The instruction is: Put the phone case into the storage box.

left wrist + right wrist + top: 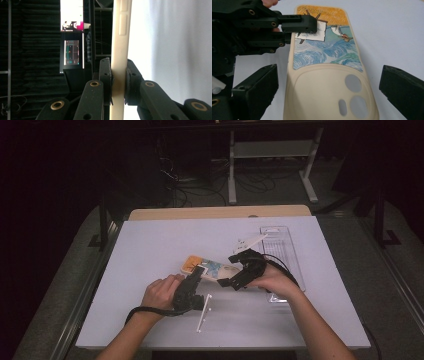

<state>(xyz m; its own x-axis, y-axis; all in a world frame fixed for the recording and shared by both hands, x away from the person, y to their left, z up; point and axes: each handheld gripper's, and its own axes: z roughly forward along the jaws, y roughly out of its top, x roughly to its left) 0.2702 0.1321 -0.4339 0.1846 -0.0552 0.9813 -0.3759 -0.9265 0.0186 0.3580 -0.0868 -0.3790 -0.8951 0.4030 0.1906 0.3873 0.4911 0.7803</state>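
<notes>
On the table [150, 245], left tongs [200, 271] clamp the phone case [324, 75]; right tongs [329, 95] gape around it, clear tray [287, 250] beside.

Left claw [199, 272] clamped (on case edge); right claw [329, 92] spread wide.

Matt cream rubbery phone case [329, 82] with smooth printed back, matt black plastic left claw [117, 82] with brass-coloured rivets, clear glossy plastic tray [287, 252], smooth matt pale table [150, 250]
</notes>
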